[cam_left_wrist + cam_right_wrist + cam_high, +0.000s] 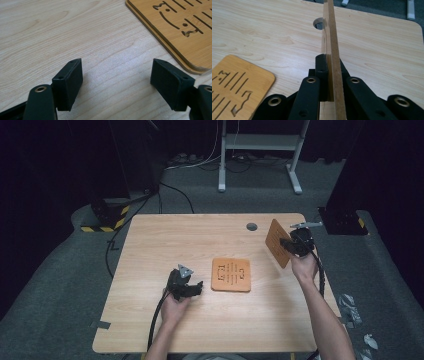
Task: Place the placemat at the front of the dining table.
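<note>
Held board (277, 242): thin wooden trivet, lifted off the table at the right of the high view, tilted on edge; edge-on up the middle of the right gripper view (332, 50).
Handling: stiff, flat and probably light; smooth faces likely a little slippery, so apt to pivot in a pinch near one border. Slotted cut-outs could make thin parts brittle if knocked.
Best hold: across the thickness, well in from the edge, on solid wood between the slots.
Right gripper (295, 245): jaws together, clamped on the held board from both faces, near its lower border.
Flat boards (231, 274): matching pieces lying at the centre of the high view, cut-outs up; two stacked layers visible at the upper right of the left gripper view (175, 32); one corner at the lower left of the right gripper view (234, 85).
Lifting the flat ones: edges low against the table, little for a jaw to get under; sliding to the table rim or tipping up an edge probably needed.
Left gripper (186, 287): low over the table, left of the flat boards, jaws wide apart, nothing between them.
Table (165, 245): pale wood grain, bare around the work.
Cable hole (252, 226): round opening near the far edge, beyond the held board.
In the way: nothing between held board and stack; left gripper just beside the stack, worth minding on the way down.
</note>
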Available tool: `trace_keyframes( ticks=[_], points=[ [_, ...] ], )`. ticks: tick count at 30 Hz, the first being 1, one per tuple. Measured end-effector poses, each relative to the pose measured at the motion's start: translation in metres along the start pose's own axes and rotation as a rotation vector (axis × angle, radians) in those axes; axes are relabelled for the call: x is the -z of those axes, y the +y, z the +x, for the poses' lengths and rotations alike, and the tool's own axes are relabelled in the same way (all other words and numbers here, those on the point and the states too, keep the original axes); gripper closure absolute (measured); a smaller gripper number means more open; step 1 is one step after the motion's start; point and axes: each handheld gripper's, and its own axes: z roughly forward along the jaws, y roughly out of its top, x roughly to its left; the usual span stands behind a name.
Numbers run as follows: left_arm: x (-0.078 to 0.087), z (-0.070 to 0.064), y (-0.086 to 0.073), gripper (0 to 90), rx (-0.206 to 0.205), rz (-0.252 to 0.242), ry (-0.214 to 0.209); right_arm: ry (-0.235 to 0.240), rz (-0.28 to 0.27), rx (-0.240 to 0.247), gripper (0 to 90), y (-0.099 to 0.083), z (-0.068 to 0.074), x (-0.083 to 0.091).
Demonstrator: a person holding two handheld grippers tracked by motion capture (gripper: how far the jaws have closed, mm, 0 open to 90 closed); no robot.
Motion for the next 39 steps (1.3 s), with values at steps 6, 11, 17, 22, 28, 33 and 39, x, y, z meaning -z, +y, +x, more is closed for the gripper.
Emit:
trace_keyframes(
  ticks=[6, 11, 17, 22, 28, 33, 39],
  points=[
    [0.000, 0.000, 0.000, 25.8, 0.001, 0.000, 0.000, -0.022, 0.019, -0.005, 86.5, 0.000, -0.003, -0.007],
    [0.000, 0.000, 0.000, 25.8, 0.001, -0.001, 0.000, -0.034, 0.030, -0.012, 86.2, 0.000, -0.005, -0.011],
    [0.000, 0.000, 0.000, 26.1, -0.001, -0.002, 0.002, -0.034, 0.018, -0.022, 84.0, 0.004, -0.008, -0.009],
    [0.000, 0.000, 0.000, 26.1, -0.001, -0.002, 0.001, -0.042, 0.028, -0.006, 85.5, 0.004, -0.010, -0.007],
    [-0.001, 0.000, 0.001, 26.3, -0.001, -0.001, 0.001, -0.031, 0.028, -0.031, 86.2, 0.003, -0.015, -0.006],
    [-0.001, 0.000, 0.001, 26.3, 0.000, -0.001, 0.001, -0.041, 0.025, -0.052, 84.9, 0.000, -0.022, -0.004],
    [0.000, 0.000, 0.000, 26.3, 0.000, -0.002, 0.003, -0.076, 0.040, -0.038, 81.0, -0.005, -0.027, -0.003]
  ],
)
